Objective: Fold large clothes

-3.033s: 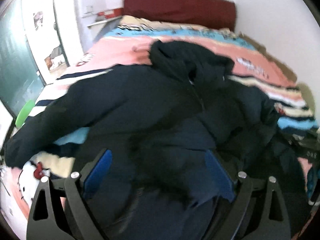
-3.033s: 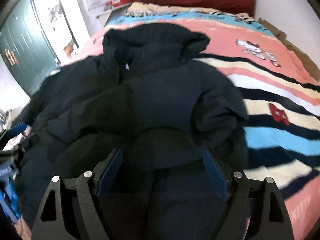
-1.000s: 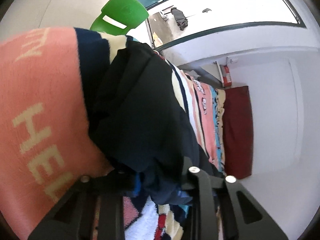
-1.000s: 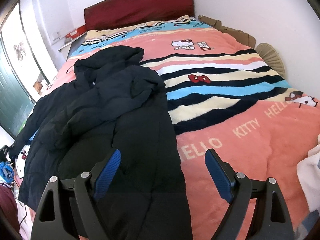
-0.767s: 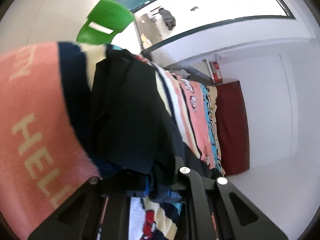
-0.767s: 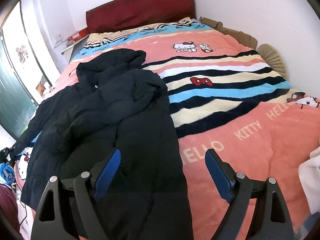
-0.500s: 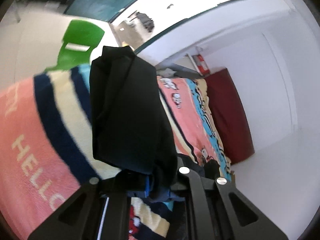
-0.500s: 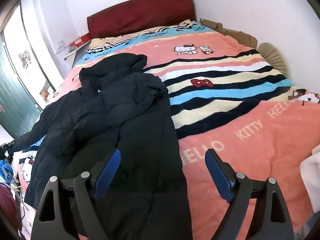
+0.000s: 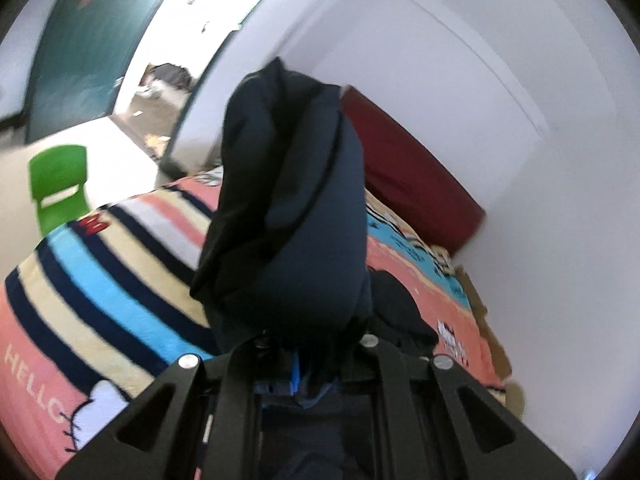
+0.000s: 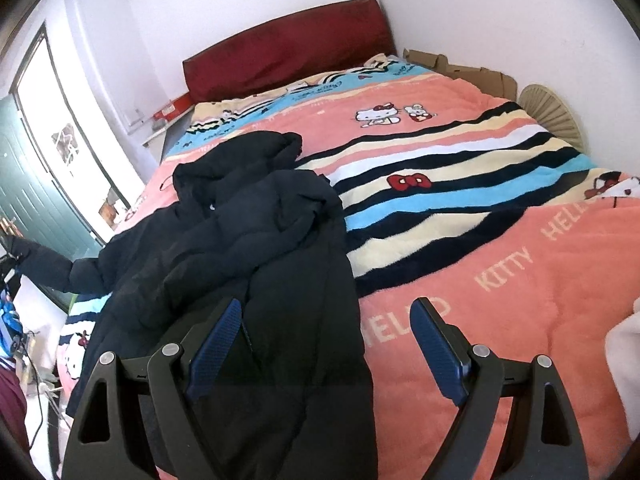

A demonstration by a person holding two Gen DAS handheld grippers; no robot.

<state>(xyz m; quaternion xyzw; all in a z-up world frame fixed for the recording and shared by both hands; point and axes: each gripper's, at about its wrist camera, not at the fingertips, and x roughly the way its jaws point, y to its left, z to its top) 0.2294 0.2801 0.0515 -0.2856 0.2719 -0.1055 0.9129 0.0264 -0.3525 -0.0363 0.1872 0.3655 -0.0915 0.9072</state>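
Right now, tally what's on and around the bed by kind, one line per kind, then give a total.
Dark jackets: 1, the jacket, its sleeve clamped in the left gripper
Striped blankets: 1, the blanket
Red headboards: 1, the headboard
Green chairs: 1, the chair
Cardboard sheets: 1, the cardboard
Total: 5

Left hand-held gripper clamped, right one spread

The left hand-held gripper [image 9: 298, 368] has its jaws pressed together on a bunched sleeve [image 9: 288, 216], raised and angled slightly downward. The right hand-held gripper [image 10: 326, 344] points steeply down, its blue pads [image 10: 438, 354] wide apart with nothing gripped between them.
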